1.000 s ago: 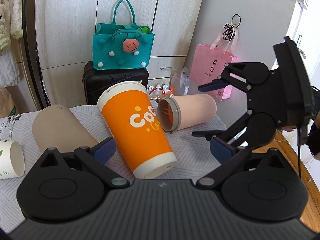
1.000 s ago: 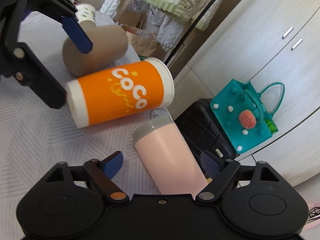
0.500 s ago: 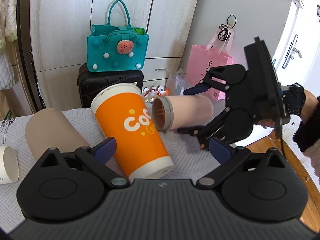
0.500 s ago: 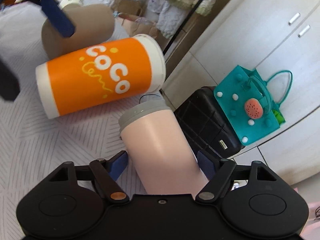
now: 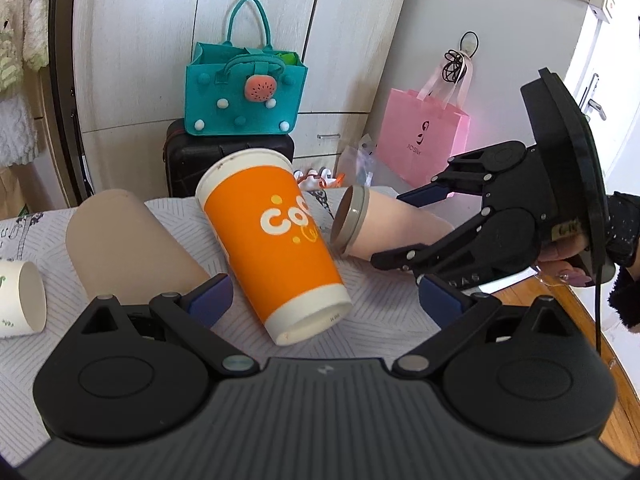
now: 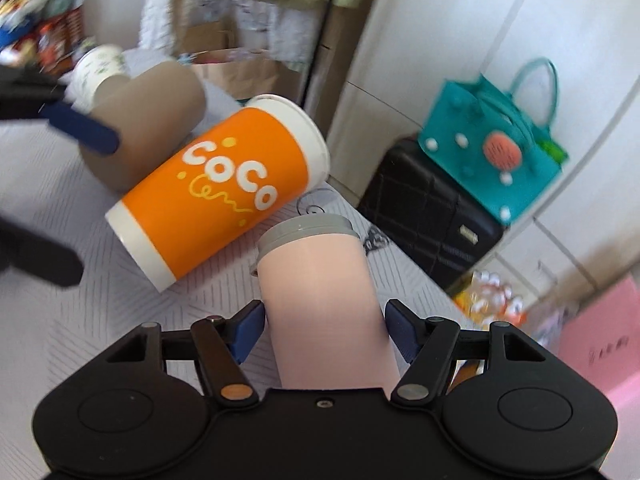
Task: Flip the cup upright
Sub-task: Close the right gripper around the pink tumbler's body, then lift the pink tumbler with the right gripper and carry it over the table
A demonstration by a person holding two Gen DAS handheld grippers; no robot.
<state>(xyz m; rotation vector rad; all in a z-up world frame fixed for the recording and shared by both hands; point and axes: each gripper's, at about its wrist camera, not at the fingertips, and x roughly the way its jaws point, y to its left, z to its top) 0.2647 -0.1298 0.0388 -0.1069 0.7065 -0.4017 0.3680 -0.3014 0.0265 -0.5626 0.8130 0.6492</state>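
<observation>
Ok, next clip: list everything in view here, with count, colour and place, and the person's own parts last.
pink cup: 1, pale pink with grey rim, on its side on the cloth, between the right gripper's fingers
orange cup: 1, orange and white, lying on the cloth, centre
tan cup: 1, brown, lying left of the orange cup
white cup: 1, white with green print, lying at far left
cloth: 1, white with grey lines, under the cups
teal bag: 1, teal felt, on top of the black case
black case: 1, black, behind the cloth
pink bag: 1, pink, hanging on the wall, right
left gripper: 1, black with blue pads, open, near the orange cup's base
right gripper: 1, black with blue pads, astride the pink cup
</observation>
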